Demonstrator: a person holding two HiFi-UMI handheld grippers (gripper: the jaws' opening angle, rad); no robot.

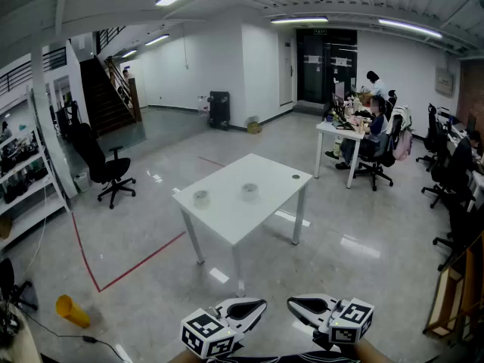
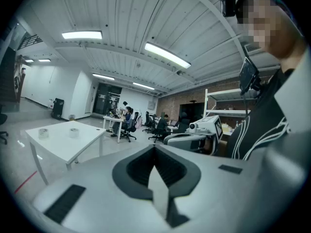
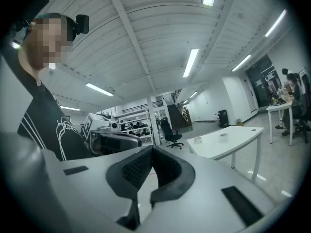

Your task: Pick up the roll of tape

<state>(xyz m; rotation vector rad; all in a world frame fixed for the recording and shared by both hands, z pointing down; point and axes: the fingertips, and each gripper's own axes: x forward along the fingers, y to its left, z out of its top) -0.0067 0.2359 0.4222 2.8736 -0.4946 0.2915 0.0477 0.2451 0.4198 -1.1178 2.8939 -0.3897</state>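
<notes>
Two pale rolls of tape point(image 1: 200, 198) point(image 1: 249, 191) lie apart on a white table point(image 1: 265, 172) in the middle of the room, well ahead of me. At the bottom edge of the head view, my left gripper point(image 1: 262, 304) and right gripper point(image 1: 290, 303) are held close together, tips pointing at each other, far from the table. Both are shut with nothing between the jaws. The left gripper view shows its closed jaws point(image 2: 155, 148) with the table point(image 2: 63, 142) and rolls point(image 2: 43, 133) point(image 2: 74, 132) far off at left. The right gripper view shows closed jaws point(image 3: 152, 149) and the rolls point(image 3: 197, 140) point(image 3: 223, 136) at right.
A small dark disc point(image 1: 296, 177) lies on the table's far corner. A black office chair point(image 1: 106, 169) stands at left, beside shelving. A yellow object point(image 1: 72, 311) lies on the floor near a red floor line point(image 1: 140, 263). People sit at desks point(image 1: 355, 127) at back right.
</notes>
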